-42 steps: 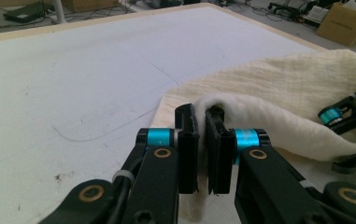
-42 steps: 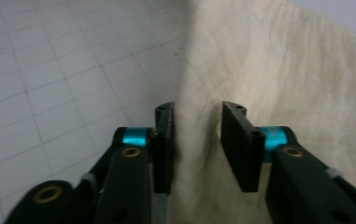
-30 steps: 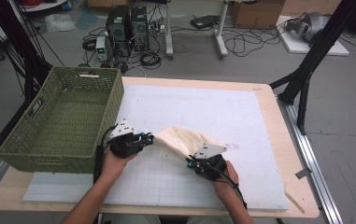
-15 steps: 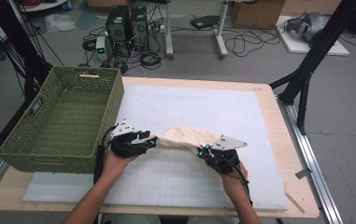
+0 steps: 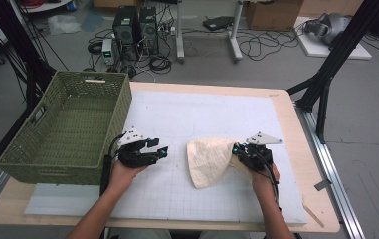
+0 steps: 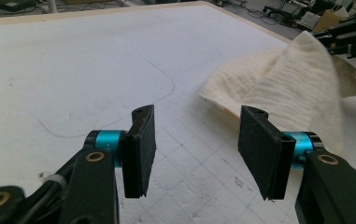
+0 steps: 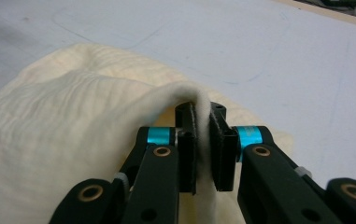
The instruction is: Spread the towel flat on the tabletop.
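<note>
Risk first: your right gripper [image 7: 202,149] pinches only a thin fold of the cream cloth [image 5: 209,160]; a quick pull could slip that fold out of the pads and drop the cloth in a heap. Its jaws are nearly closed, clamped on the fold. Your left gripper [image 6: 194,151] has just been opening; its jaws stand about half apart with nothing between them, clear of the cloth. The cloth lies on the white mat [image 5: 202,117], right of centre. The green basket [image 5: 72,124] sits far left.
</note>
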`<state>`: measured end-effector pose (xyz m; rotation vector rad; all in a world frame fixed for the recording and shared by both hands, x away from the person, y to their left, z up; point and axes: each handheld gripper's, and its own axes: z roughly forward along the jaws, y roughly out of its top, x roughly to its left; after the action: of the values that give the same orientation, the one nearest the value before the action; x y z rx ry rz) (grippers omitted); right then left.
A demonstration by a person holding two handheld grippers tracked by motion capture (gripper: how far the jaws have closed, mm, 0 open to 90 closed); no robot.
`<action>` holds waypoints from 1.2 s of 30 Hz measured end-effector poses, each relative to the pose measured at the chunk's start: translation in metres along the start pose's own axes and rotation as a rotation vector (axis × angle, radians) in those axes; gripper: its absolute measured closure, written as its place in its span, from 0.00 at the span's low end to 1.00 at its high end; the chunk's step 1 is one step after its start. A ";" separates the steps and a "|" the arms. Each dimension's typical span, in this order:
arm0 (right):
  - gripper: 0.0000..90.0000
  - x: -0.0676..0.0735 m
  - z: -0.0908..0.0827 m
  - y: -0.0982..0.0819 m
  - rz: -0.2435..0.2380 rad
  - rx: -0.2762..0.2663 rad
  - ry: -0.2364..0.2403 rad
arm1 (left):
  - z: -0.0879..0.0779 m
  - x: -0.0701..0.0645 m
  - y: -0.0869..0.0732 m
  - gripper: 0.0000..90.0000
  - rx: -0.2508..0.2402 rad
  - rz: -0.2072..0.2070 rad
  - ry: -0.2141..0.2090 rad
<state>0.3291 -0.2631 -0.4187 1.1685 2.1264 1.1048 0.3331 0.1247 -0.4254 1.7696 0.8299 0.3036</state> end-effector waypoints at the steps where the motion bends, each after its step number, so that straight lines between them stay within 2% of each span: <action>1: 0.90 -0.002 0.003 0.001 -0.011 0.016 -0.005 | 0.000 0.000 0.000 0.52 -0.001 0.000 -0.002; 4: 0.85 -0.006 0.010 -0.001 -0.019 0.058 -0.025 | 0.001 -0.001 0.000 0.53 0.002 0.003 -0.008; 5: 0.81 -0.006 0.011 -0.002 -0.027 0.069 -0.031 | 0.001 -0.001 -0.001 0.53 0.006 0.004 -0.011; 7: 0.65 -0.007 0.008 -0.003 -0.025 0.073 -0.034 | 0.002 -0.001 -0.001 0.53 0.013 0.006 -0.014; 8: 0.62 -0.007 0.005 -0.003 -0.025 0.068 -0.016 | 0.001 -0.001 -0.001 0.53 0.010 0.005 -0.015; 12: 0.54 -0.004 -0.011 -0.003 -0.080 0.037 0.013 | -0.001 0.000 0.000 0.53 -0.007 0.008 -0.008; 15: 0.45 0.003 -0.029 -0.004 -0.122 -0.015 0.001 | -0.004 0.002 0.001 0.53 -0.017 0.011 0.002; 17: 0.45 0.007 -0.040 -0.005 -0.144 -0.063 0.030 | -0.005 0.003 0.001 0.53 -0.024 0.012 0.009; 20: 0.43 0.016 -0.048 -0.004 -0.182 -0.095 0.088 | -0.006 0.004 0.001 0.53 -0.028 0.010 0.014; 24: 0.39 0.038 -0.033 -0.003 -0.222 -0.044 0.175 | -0.007 0.004 0.001 0.52 -0.029 0.009 0.016; 27: 0.34 0.057 -0.013 -0.001 -0.263 0.000 0.193 | -0.008 0.005 0.001 0.52 -0.030 0.008 0.018; 30: 0.30 0.067 0.008 0.001 -0.325 0.051 0.148 | -0.008 0.005 0.001 0.52 -0.029 0.009 0.016; 34: 0.27 0.068 0.032 -0.002 -0.360 0.130 0.044 | -0.008 0.005 0.001 0.52 -0.029 0.009 0.018; 36: 0.29 0.065 0.038 -0.002 -0.341 0.129 0.044 | -0.008 0.005 0.001 0.52 -0.028 0.009 0.017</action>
<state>0.3205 -0.1923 -0.4429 0.7980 2.3492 0.8564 0.3326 0.1335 -0.4230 1.7468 0.8265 0.3354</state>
